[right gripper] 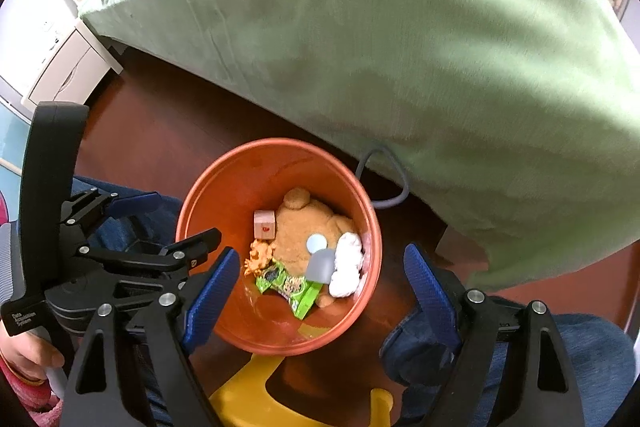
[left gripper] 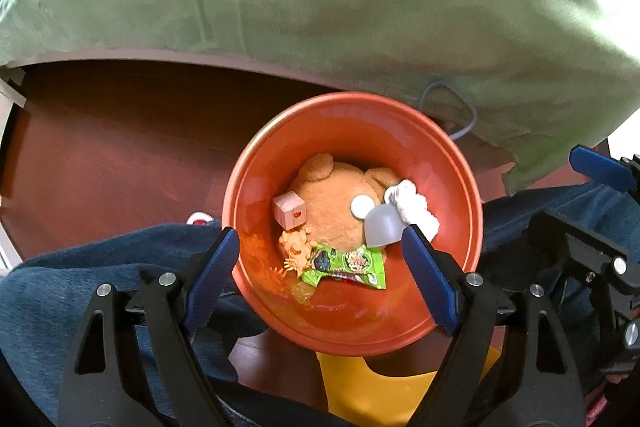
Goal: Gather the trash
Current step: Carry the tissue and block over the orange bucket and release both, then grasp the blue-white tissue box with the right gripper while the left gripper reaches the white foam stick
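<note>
daylight, bright | soft shadows | fisheye-bent edges | slight blur

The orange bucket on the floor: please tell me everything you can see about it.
The orange bucket is round, smooth and glossy, apparently plastic, standing upright and open-topped on the dark wooden floor beside a green-covered bed. Inside lie a tan plush toy, a small pink cube, a green snack wrapper, a white crumpled tissue, a translucent cap and a small orange toy figure. Neither gripper touches it.
</note>
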`<state>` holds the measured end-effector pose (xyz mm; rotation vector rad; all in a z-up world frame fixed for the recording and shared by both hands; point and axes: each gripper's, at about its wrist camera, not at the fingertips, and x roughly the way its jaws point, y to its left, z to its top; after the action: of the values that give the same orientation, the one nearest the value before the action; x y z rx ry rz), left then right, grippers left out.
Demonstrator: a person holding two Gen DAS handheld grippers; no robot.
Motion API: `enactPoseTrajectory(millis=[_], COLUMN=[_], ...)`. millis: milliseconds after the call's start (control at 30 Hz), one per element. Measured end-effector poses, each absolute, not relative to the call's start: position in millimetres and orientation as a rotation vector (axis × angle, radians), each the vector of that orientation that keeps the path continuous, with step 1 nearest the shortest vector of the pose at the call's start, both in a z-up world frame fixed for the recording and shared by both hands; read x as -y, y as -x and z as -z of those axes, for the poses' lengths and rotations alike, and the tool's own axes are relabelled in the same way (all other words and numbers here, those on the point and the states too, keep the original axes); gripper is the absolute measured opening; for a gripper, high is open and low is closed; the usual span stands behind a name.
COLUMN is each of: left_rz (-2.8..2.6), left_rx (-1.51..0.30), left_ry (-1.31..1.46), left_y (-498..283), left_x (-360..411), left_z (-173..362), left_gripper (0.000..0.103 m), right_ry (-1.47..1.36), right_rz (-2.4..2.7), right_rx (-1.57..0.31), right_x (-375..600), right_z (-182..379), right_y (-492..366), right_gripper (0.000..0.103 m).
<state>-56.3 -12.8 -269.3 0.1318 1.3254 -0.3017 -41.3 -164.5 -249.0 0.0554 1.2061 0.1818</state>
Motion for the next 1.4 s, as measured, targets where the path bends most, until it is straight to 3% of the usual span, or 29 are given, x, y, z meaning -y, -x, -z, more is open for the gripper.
enactPoseTrajectory(millis=[267, 367, 733, 1067, 1400], left_rz=[0.301, 0.300, 0.272, 0.281, 0.270], left_rx=[-1.115, -1.026, -0.842, -0.832, -0.843], left_ry=[-0.118, -0.096, -0.014, -0.006, 0.008], left_y=[30, 14, -51, -72, -75], left_x=[10, 7, 6, 14, 7], left_z=[194, 164, 96, 90, 92], left_gripper=[0.081, 0.088, 0.090, 0.091, 0.091], right_ry=[-0.036, -0.041, -0.129, -0.162, -0.093], right_rz=[-0.172, -0.141, -0.042, 0.066, 0.247], right_rx=[-1.004, -0.920, -0.763, -0.806, -0.924], right_x=[180, 196, 255, 257, 252], right_z=[177, 150, 85, 90, 122], right_y=[25, 8, -114, -245, -324], right_gripper=[0.085, 0.086, 0.089, 0.095, 0.093])
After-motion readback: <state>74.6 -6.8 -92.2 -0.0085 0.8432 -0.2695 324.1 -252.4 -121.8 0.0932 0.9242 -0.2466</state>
